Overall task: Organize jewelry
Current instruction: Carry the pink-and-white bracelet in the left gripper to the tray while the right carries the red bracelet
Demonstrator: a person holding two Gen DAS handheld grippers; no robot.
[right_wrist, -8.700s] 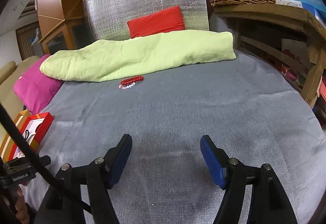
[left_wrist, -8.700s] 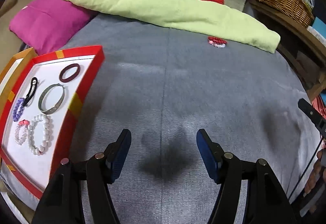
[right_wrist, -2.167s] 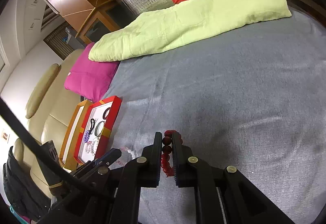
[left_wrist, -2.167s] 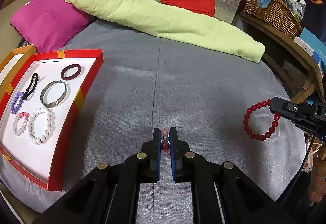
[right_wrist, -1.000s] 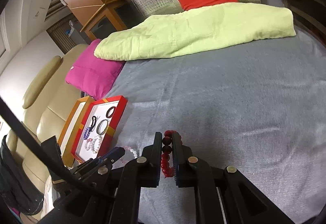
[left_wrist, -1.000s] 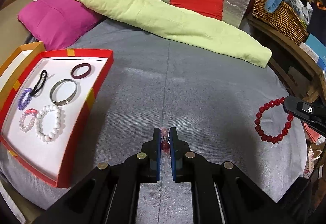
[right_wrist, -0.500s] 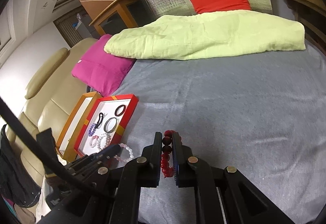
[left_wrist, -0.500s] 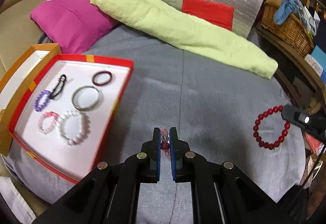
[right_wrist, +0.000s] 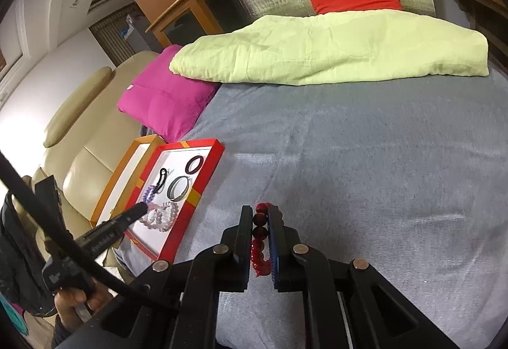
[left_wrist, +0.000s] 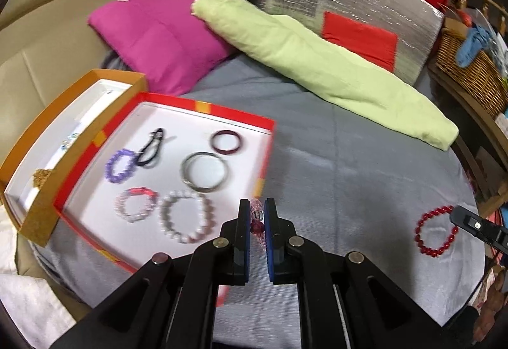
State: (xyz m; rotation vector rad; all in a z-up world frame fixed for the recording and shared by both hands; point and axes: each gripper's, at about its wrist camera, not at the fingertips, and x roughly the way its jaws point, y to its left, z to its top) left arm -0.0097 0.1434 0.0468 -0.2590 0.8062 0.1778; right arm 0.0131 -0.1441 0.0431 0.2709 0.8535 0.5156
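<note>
Left wrist view first: the left gripper has its jaws pressed together on a pink bead bracelet, which shows only as a few pale and dark pink beads in the narrow slot between the pads. Just past the gripper lies the red tray, on the grey bedcover; the gripper sits over the tray's near right corner. Inside the tray, nearest that corner, is a white bead bracelet, with a small pink and clear bracelet beside it. Further in lie a metal bangle, a purple bracelet and a black hair tie, then a dark red ring bangle near the tray's far wall. An orange tray sits against the red tray's outer side. Beyond both trays are a magenta cushion and a light green blanket.

Right wrist view: the right gripper pinches a red bead bracelet, whose loop hangs below the pads above the bedcover, well to the right of the red tray. In the left wrist view that red loop hangs from the right gripper's tip at the frame's right edge.
</note>
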